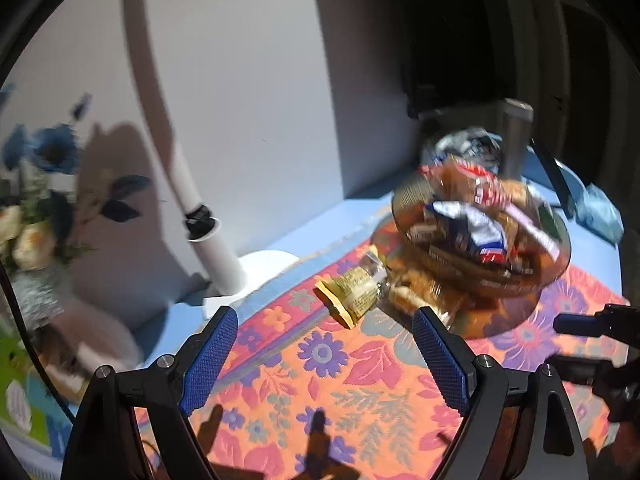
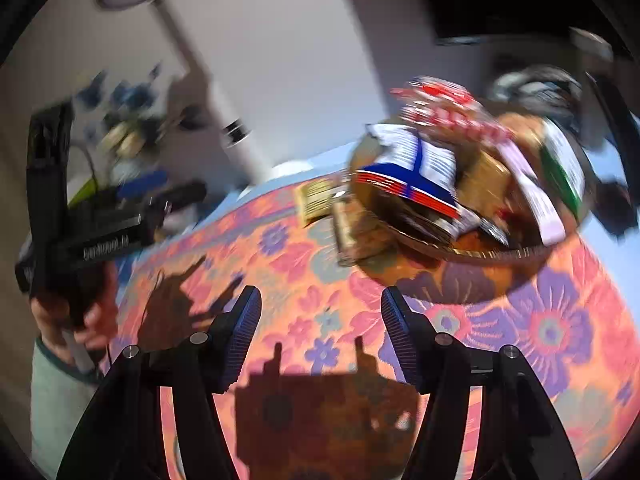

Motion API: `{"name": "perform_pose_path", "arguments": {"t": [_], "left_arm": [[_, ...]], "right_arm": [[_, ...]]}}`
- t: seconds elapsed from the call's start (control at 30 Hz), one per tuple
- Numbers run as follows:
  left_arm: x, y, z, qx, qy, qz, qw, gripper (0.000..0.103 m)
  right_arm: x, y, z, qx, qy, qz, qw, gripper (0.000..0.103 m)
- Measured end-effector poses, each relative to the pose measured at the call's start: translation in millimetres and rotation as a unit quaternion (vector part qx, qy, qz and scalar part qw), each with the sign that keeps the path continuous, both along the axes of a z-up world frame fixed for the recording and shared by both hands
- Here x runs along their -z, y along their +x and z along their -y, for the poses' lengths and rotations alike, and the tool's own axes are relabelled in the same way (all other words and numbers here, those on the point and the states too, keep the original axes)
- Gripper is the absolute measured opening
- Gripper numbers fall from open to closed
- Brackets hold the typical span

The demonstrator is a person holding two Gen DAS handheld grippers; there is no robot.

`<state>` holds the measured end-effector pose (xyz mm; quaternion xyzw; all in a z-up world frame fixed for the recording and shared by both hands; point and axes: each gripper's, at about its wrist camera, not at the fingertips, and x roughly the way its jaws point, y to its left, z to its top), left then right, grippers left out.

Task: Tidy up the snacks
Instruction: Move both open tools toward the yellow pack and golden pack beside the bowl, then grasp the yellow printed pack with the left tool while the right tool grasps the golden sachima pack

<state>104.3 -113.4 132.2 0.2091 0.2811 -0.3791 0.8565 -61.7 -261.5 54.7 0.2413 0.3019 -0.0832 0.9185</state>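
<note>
An amber glass bowl full of snack packets stands on a floral orange cloth; it also shows in the right wrist view. A blue-and-white packet lies on top of the pile. A clear packet with a yellow label lies on the cloth beside the bowl's left side, also in the right wrist view. My left gripper is open and empty, short of that packet. My right gripper is open and empty above the cloth. The left gripper shows at the left of the right wrist view.
A white lamp stand rises behind the cloth on a light blue table. A vase of blue and cream flowers stands at the left. A dark monitor and a metal stand are behind the bowl.
</note>
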Motion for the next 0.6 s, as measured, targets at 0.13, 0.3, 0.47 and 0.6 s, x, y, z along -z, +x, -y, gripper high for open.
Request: {"name": "perform_pose_path", "arguments": {"t": [0.13,0.3,0.47,0.6], "left_arm": [[26,30,14,0.047,-0.001,-0.041,0.9981,0.087],[64,67,48,0.086,0.004,-0.087,0.9925,0.087],[87,79,83,0.133,0.044,-0.068,0.9878,0.087],[97,87,100,0.155,0.067,-0.059,0.9839,0.087]], "right_arm": [[18,15,4,0.058,0.038,0.003,0.998,0.065],[38,39,16,0.135,0.06,-0.002,0.989,0.065],[50,56,18,0.158,0.062,-0.006,0.986,0.065],[53,67,22,0.17,0.058,-0.005,0.984,0.065]]}}
